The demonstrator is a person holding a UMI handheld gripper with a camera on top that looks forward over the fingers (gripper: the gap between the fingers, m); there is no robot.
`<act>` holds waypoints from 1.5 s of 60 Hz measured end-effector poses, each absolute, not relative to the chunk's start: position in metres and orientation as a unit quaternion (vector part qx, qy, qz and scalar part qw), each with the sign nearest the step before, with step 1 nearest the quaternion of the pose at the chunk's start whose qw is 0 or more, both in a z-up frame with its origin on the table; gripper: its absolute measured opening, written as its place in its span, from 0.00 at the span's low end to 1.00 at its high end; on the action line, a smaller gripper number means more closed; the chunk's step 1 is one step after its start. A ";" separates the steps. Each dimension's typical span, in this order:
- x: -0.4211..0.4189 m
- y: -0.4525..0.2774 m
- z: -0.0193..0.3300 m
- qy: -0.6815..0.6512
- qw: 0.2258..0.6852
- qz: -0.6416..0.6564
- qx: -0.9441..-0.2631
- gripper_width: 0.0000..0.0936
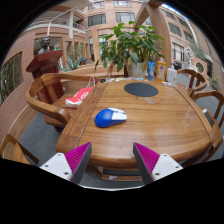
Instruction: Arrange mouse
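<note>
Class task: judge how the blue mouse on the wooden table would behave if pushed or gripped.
The blue mouse looks rigid, so it likely holds shape. Its domed, glossy shell may slip between the open hand-held gripper fingers. Lying flat on the wooden table, it should slide, not roll.

Bright, even daylight throughout, outdoor setting, no harsh glare. Soft sheen across the wooden desk (150,125), strongest toward its far end. Faint, short shadow under the blue mouse (110,117); deeper shade beneath the desk and chairs (45,100). Strong fisheye distortion: building (95,20) lines bowed, edges curved inward. Centre reasonably sharp; rim detail soft and compressed. Sky patch overexposed.
</note>
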State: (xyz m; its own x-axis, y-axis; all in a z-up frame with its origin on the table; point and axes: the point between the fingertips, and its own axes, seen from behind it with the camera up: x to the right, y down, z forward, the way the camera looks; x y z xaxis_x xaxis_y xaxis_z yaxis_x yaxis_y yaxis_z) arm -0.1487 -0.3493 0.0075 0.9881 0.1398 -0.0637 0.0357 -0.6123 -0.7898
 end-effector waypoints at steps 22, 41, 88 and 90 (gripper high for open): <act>-0.199 -0.242 -0.007 -0.011 0.446 0.051 -0.894 0.92; -0.199 -0.174 -0.014 -0.008 0.441 -0.008 -0.898 0.71; -0.183 -0.061 0.286 -0.094 0.659 0.114 -0.737 0.40; -0.165 -0.046 0.282 -0.083 0.659 0.108 -0.739 0.39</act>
